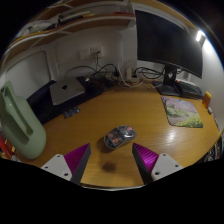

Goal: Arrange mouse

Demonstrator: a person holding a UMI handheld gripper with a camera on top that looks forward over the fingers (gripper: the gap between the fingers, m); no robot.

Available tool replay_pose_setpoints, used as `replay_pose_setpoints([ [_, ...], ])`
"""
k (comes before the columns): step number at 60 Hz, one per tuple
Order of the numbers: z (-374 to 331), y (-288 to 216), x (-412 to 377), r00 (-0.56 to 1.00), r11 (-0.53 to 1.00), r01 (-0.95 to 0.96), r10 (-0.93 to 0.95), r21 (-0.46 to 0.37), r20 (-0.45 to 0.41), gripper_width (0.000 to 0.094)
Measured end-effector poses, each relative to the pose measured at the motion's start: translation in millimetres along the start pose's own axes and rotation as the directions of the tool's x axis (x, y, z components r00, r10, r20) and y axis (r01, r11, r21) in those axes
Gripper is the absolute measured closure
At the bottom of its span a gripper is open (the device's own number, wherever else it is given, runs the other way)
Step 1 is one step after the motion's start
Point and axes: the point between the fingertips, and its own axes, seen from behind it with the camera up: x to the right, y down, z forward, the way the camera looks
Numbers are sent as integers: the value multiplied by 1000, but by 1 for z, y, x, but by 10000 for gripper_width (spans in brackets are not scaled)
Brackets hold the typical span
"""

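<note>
A small grey mouse (119,136) lies on the wooden desk (100,115), just ahead of my fingers and about midway between their lines. My gripper (112,160) is open, its magenta pads (76,157) spread wide apart with bare desk between them. A colourful mouse mat (183,111) lies on the desk to the right, beyond the mouse, in front of the monitor stand. Nothing is held.
A dark monitor (165,42) stands at the back right on a stand. A laptop (66,91) and cables lie at the back left. A pale green chair back (20,122) stands at the left of the desk. Shelves run along the wall above.
</note>
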Motion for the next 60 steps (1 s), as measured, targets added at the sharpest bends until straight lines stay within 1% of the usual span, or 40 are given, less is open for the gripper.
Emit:
replay_pose_setpoints([
  [16, 50, -9, 7, 999, 1000, -23, 22, -14, -33, 74],
  [30, 79, -32, 1, 1000, 1000, -10, 10, -5, -18, 67],
  [39, 92, -38, -8, 1000, 1000, 16, -16, -13, 3, 76],
  [41, 94, -38, -8, 1000, 1000, 17, -16, -18, 4, 91],
  [48, 100, -37, -3, 1000, 1000, 22, -22, -20, -12, 219],
  [52, 101, -38, 2, 999, 999, 33, -34, -11, -29, 464],
  [54, 101, -38, 2, 999, 999, 41, -41, -8, -29, 467],
  [57, 101, -38, 1, 997, 998, 67, -67, -8, -23, 515],
  [60, 101, -39, -2, 999, 999, 48, -49, -7, -13, 555],
])
